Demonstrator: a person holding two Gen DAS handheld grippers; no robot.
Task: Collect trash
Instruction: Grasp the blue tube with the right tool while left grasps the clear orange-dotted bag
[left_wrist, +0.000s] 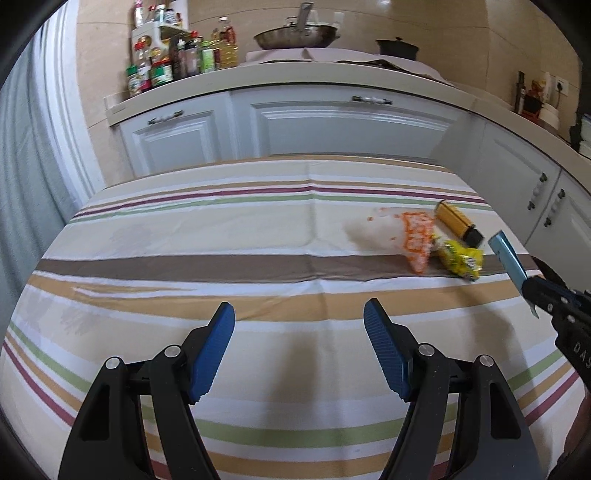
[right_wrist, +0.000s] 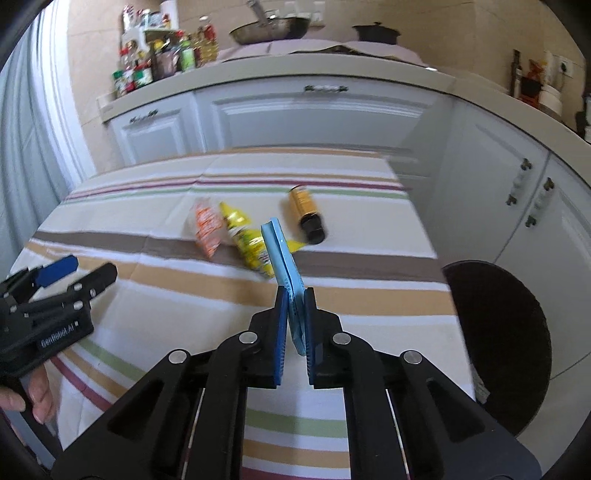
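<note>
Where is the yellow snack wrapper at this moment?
In the right wrist view, the yellow snack wrapper lies on the striped tablecloth, between the orange-and-white wrapper and the amber bottle, behind the held blue packet.

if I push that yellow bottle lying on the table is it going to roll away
Probably: the yellow bottle is round and lies on its side on the striped tablecloth. It looks like light plastic, so a nudge may skid it. The cloth's crease might slow it.

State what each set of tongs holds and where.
Right tongs pinch a flat blue packet by its near end. Left tongs are open, holding nothing.
</note>
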